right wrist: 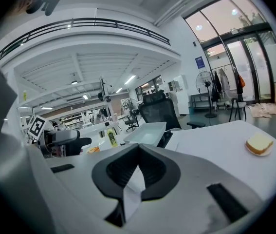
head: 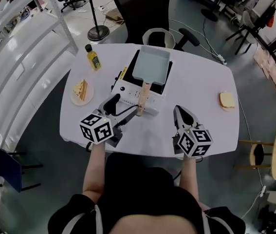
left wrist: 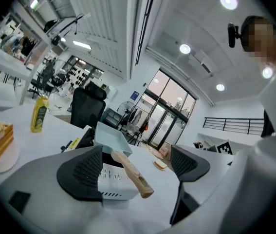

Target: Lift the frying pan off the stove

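A pale blue rectangular frying pan (head: 151, 64) sits on a black and white stove (head: 142, 87) in the middle of the white table (head: 196, 77). Its wooden handle (head: 143, 99) points toward me. My left gripper (head: 121, 108) is open just left of the handle's end. In the left gripper view the handle (left wrist: 129, 172) lies between the spread jaws of the left gripper (left wrist: 135, 169) without touching either, with the pan (left wrist: 110, 139) beyond. My right gripper (head: 180, 113) is shut and empty, right of the stove. In its own view the right gripper (right wrist: 138, 167) faces the pan (right wrist: 147, 133).
A yellow oil bottle (head: 93, 57) and a plate with a layered sandwich (head: 81, 90) stand on the table's left. A slice of bread (head: 226, 100) lies at its right. A black office chair (head: 145, 6) stands behind the table, a wooden stool (head: 269, 155) to the right.
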A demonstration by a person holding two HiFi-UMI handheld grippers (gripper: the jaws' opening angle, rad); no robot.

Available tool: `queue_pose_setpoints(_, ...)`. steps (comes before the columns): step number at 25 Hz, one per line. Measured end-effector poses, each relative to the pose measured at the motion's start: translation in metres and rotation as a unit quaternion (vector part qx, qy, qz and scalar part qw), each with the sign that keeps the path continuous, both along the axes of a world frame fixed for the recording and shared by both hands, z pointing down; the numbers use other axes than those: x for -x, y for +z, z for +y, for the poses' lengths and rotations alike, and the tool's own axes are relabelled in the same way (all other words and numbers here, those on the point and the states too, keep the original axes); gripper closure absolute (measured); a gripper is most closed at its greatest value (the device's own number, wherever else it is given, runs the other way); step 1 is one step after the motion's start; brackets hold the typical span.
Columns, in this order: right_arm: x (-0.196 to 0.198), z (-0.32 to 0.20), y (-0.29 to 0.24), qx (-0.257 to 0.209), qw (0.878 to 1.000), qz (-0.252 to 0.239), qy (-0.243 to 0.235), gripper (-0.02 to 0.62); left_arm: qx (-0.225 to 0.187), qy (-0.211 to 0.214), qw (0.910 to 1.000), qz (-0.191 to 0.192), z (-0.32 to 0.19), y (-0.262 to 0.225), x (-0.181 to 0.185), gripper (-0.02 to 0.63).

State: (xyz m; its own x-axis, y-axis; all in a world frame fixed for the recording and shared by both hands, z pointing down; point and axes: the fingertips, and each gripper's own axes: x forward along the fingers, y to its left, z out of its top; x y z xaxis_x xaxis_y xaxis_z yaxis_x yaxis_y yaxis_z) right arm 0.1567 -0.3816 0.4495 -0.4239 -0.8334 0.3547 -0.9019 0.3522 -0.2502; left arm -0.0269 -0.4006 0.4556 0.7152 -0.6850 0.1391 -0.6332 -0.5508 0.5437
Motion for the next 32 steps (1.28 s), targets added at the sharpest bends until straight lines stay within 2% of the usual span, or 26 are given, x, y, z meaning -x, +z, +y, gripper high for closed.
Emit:
queue_pose_setpoints(5,0.001,-0.032,0.011,0.012,1.000,0.003,0.007,0.591,0.080,0.052,0.9945,0.043,-0.027,0.024,-0.012,0.158)
queue_pose_setpoints(9,0.010,-0.056,0.021,0.025,1.000,0.004,0.004,0.591,0.135,0.081,0.9839,0.083,-0.044,0.038,-0.020,0.158)
queue_pose_setpoints(16,0.012,-0.072,0.049,0.059,0.998,0.008,0.014,0.591,0.204,0.117,0.9657,0.111,-0.058,0.071,-0.042,0.158)
queue_pose_setpoints(19,0.008,-0.070,0.059,0.072,0.997,0.006,0.021,0.591,0.232,0.134,0.9536,0.137,-0.062,0.078,-0.058,0.158)
queue_pose_setpoints(24,0.002,-0.068,0.067,0.084,0.996,0.002,0.025,0.591,0.274,0.181,0.9237,0.197,-0.060,0.077,-0.082,0.158)
queue_pose_setpoints(26,-0.001,-0.069,0.070,0.088,0.996,0.001,0.022,0.591,0.286,0.193,0.9144,0.211,-0.062,0.078,-0.088,0.158)
queue_pose_setpoints(32,-0.004,-0.078,0.076,0.098,0.995,0.004,0.004,0.591,0.301,0.214,0.9008,0.229,-0.065,0.078,-0.100,0.160)
